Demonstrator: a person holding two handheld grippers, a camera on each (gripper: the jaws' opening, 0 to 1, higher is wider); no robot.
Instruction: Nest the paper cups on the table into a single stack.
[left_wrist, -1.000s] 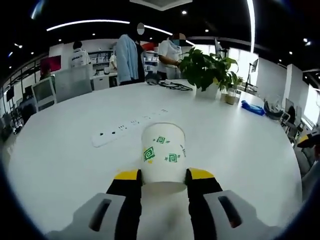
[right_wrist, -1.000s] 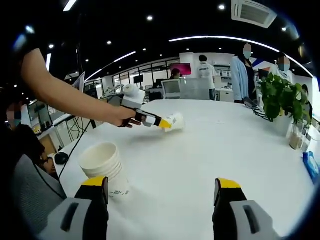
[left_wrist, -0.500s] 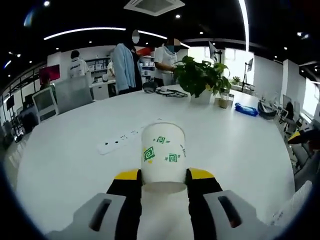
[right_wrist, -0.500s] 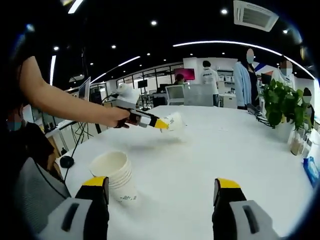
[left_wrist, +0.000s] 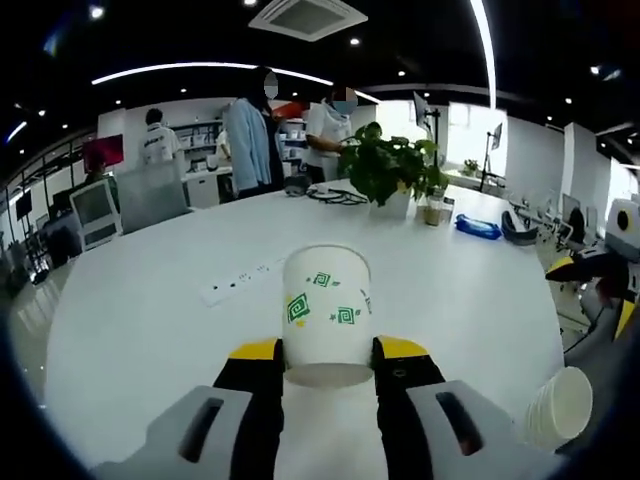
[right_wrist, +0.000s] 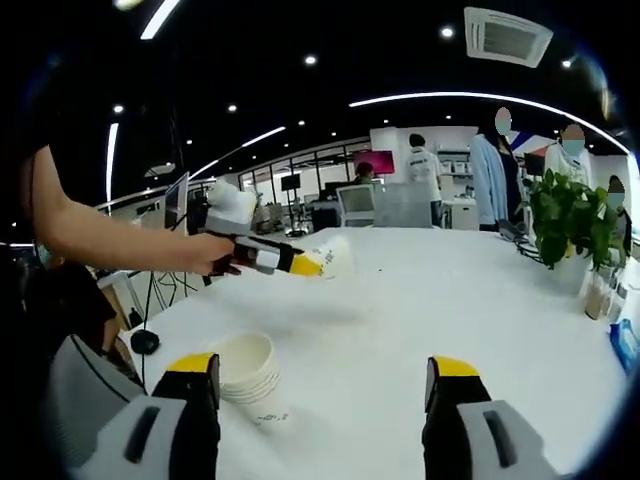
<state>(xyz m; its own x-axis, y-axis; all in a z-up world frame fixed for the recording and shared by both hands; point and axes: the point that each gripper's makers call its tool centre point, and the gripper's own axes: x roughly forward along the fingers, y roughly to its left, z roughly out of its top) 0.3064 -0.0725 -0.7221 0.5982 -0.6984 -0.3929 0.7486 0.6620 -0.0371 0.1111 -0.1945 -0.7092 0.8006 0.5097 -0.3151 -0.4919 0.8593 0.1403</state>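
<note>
One cup (left_wrist: 326, 312), white with green square marks, sat clamped between the yellow-tipped jaws of the left tool (left_wrist: 327, 349) in the left gripper view. Its long axis ran along the jaws and away from the camera. The jaws pinched it near the end closest to the camera, and the cup widened toward its far end, so it lay roughly level above the table (left_wrist: 150, 320) rather than upright. In the right gripper view the same cup (right_wrist: 333, 256) showed at the tip of the left tool (right_wrist: 308, 264), held out sideways over the table (right_wrist: 420, 310) by the person's hand (right_wrist: 210, 258), its free end pointing to that view's right.

A stack (right_wrist: 252, 375) of nested white cups stood upright on the table, mouth up, just ahead of the right tool's left jaw in the right gripper view. In the left gripper view the stack (left_wrist: 556, 408) appeared at the lower right, well apart from the held cup.

The right tool (right_wrist: 325, 380) was spread wide, its two jaws far apart with nothing between them.

A power strip (left_wrist: 240, 281) lay on the table beyond the held cup. Farther off stood a potted plant (left_wrist: 389, 170), with a blue pack (left_wrist: 476, 226) near it. People (left_wrist: 256, 128) stood at the far edge of the table.
</note>
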